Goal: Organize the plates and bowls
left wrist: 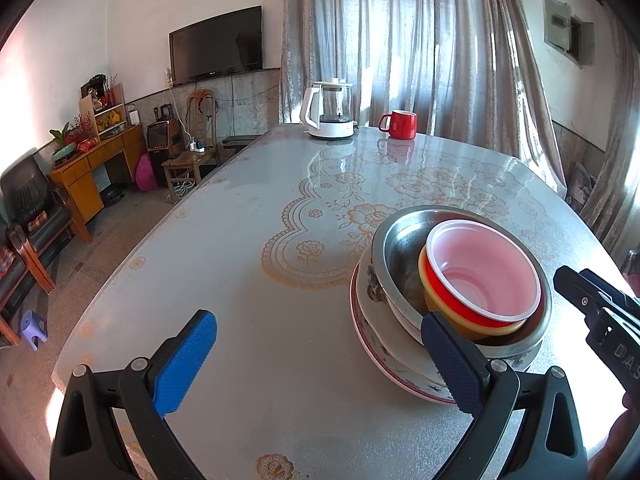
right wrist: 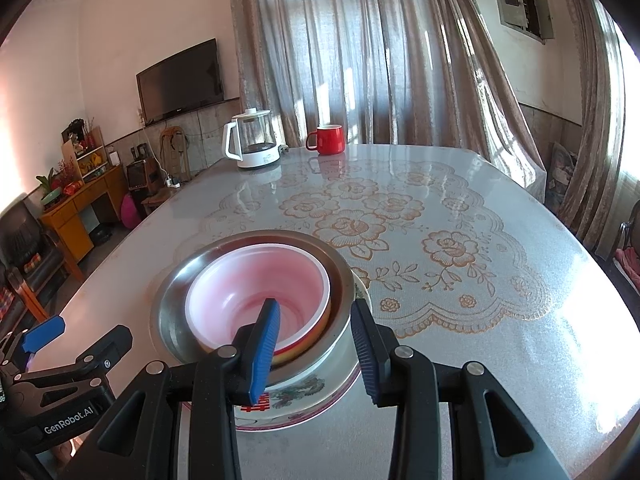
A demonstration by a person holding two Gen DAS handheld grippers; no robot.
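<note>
While both tools hover low over the near end of the table, the left gripper has its blue pads spread wide with only tabletop between them, its right pad just in front of the stack's edge without clearly touching it. Next along comes the stack itself: a flowered plate at the bottom, a patterned bowl on that, a steel bowl inside it, then a yellow bowl and, nested on top, the red bowl with its pale pink inside. Further right, the right gripper sits part-open astride the stack's near rim, one pad dipping inside the red bowl, the other outside the steel bowl; whether the pads press on anything I cannot tell. Away at the far end stand a glass kettle and a red mug.
</note>
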